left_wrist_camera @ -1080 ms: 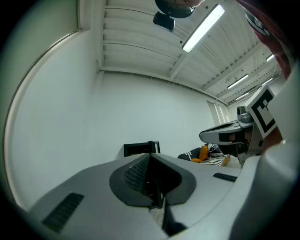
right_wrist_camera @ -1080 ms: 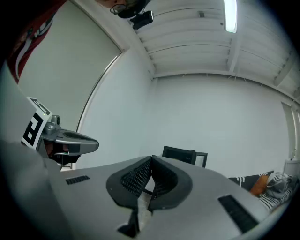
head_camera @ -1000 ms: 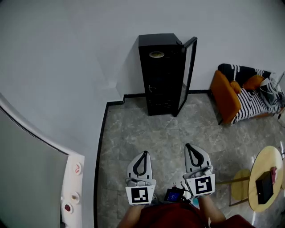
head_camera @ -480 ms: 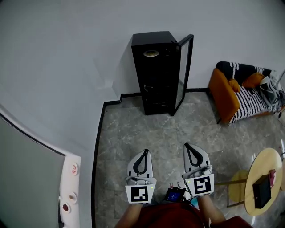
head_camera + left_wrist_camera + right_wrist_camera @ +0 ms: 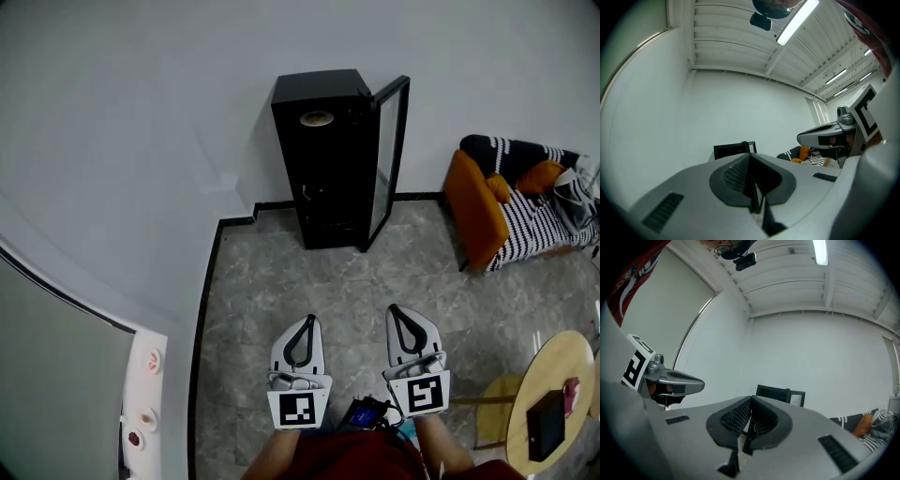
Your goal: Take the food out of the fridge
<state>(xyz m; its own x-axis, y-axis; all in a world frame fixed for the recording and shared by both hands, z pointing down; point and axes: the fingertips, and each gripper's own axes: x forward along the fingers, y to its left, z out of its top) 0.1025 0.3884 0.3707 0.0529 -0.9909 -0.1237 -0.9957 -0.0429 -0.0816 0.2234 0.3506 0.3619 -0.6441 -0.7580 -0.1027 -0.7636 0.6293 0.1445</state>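
The black fridge [image 5: 323, 159] stands upright against the white wall [image 5: 141, 141], across the room from us, with its glass door [image 5: 389, 155] swung open to the right. On its top shelf we see a pale round thing [image 5: 317, 118]; it is too small for us to tell what food it is, and the lower shelves are too dark to read. Grey stone floor [image 5: 309, 281] lies between the fridge and us. Low in the head view we hold both grippers side by side and apart from each other, both pointing toward the fridge and well short of it. The left gripper [image 5: 306, 324] has its jaws together with nothing between them, and the right gripper [image 5: 401, 313] likewise has its jaws closed on nothing. In both gripper views the ribbed pads meet at the tips, with the fridge showing small beyond them. To the right of the fridge sits an orange armchair [image 5: 473, 211] draped with a black-and-white striped throw [image 5: 530, 211]. At the lower right is a round wooden surface [image 5: 548, 370] carrying a black box [image 5: 544, 424].
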